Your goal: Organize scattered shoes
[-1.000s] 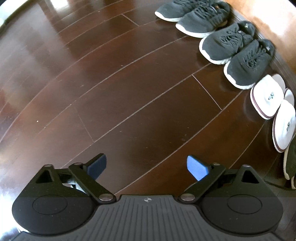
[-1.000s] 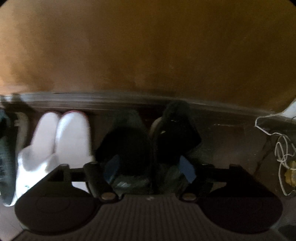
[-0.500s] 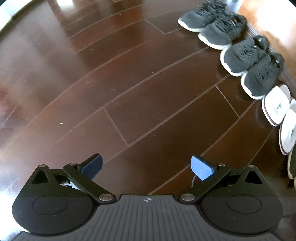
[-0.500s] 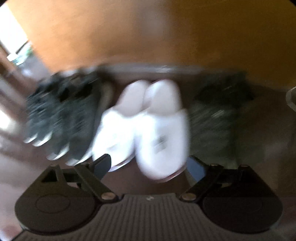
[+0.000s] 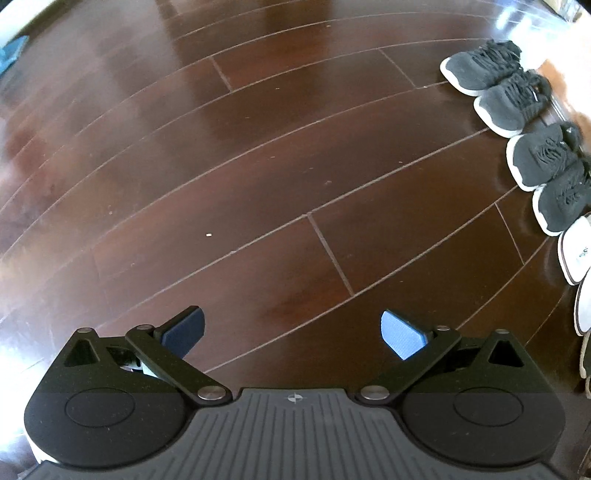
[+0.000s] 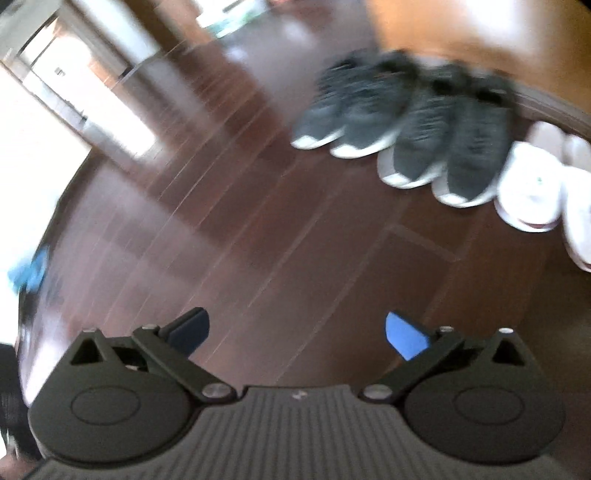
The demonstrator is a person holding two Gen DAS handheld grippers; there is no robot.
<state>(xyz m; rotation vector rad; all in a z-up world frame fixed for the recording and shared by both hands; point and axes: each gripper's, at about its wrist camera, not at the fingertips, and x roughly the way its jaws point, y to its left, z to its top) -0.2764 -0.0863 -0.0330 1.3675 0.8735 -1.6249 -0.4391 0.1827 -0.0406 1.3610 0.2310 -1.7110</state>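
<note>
Both my tongs are spread and hold nothing.
Left tongs (image 5: 293, 332) and right tongs (image 6: 297, 332) hang over the floor (image 5: 258, 166); sneakers (image 5: 517, 103) and slippers (image 6: 528, 188) are lined up.

Dark reddish-brown plank floor (image 5: 280, 155), glossy, pale seams, window glare across boards. Orange-brown wall (image 6: 480, 33) with dark baseboard (image 6: 554, 107). Bright doorway (image 6: 44, 122) at left, blurred. Small blue object (image 5: 11, 51) at floor edge.
</note>
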